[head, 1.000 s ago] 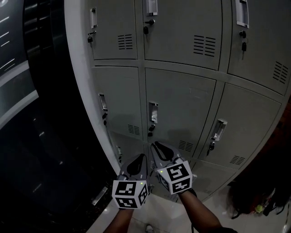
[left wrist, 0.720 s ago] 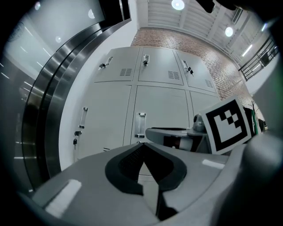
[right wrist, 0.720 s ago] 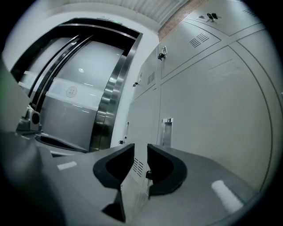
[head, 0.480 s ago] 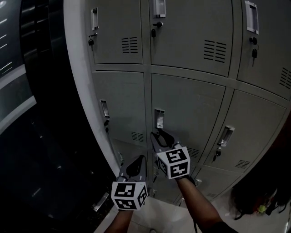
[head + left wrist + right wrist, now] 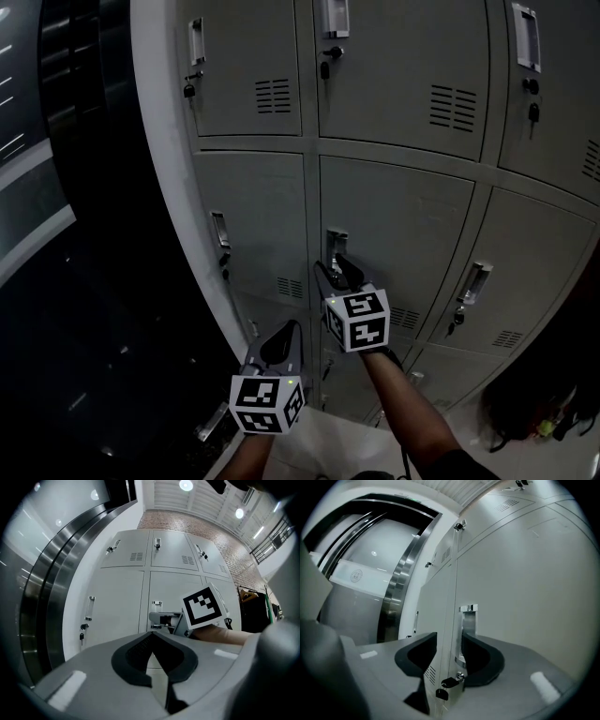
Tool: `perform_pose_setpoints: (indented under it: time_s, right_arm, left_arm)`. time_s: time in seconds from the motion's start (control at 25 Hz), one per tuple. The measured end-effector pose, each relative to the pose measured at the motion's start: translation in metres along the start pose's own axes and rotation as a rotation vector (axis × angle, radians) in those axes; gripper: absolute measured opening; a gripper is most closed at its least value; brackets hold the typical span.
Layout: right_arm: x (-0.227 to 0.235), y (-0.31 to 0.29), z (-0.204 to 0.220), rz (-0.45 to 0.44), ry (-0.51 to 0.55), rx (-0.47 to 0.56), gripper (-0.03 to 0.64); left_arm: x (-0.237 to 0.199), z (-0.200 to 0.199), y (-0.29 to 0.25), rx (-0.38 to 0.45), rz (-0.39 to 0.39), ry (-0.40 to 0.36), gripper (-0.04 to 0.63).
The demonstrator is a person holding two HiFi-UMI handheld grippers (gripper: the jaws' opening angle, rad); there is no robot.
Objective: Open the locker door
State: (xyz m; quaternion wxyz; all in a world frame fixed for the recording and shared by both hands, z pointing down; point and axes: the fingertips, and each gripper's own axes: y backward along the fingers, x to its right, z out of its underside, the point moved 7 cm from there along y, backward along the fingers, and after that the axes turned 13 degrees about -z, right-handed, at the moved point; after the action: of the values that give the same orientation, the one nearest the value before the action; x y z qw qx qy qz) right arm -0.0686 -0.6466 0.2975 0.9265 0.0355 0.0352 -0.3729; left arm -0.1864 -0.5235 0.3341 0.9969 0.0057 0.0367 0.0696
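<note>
My right gripper (image 5: 449, 638) has its jaws spread; they have just been opening. The metal pull handle (image 5: 468, 620) of the locker door (image 5: 525, 583) stands in the gap ahead of them, and neither pad presses on it yet. The door's left seam runs up the middle of the right gripper view. A key (image 5: 450, 682) sits in the lock just below the handle, low in the frame.

My left gripper (image 5: 152, 637) has its jaws pressed together on nothing. It hangs at the lower left of the head view and touches no locker.

The door is shut, flush with its neighbours, in the middle of the bank. I judge the next move is to ease forward until the pads bracket the handle's lip, staying above the key, and then close firmly. The handle sits at the door's left edge, so the hinge is probably on the right. I should pull back in an arc toward that side, not straight sideways.
</note>
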Motion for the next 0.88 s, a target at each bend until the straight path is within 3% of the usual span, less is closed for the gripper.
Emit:
perform_pose_setpoints:
  time_s: [0.32,0.4,0.48,0.88]
  right_arm:
    - [0.007,-0.009,-0.004,0.059,-0.023,0.017,0.120]
    - [0.013,-0.008,-0.005,0.074,-0.057,0.026,0.076]
    - [0.015,-0.007,-0.005,0.072,-0.082,0.025,0.043]
    - [0.000,0.004,-0.008,0.015,-0.091,0.012,0.044]
  left_arm:
    - [-0.010,0.000,0.003,0.001,-0.011,0.000,0.006]
    - [-0.014,-0.001,0.005,0.005,-0.017,0.000,0.006]
    - [-0.017,0.000,0.005,0.002,-0.022,0.002,0.006]
    - [-0.013,0.004,0.013,-0.003,-0.016,0.012,0.006]
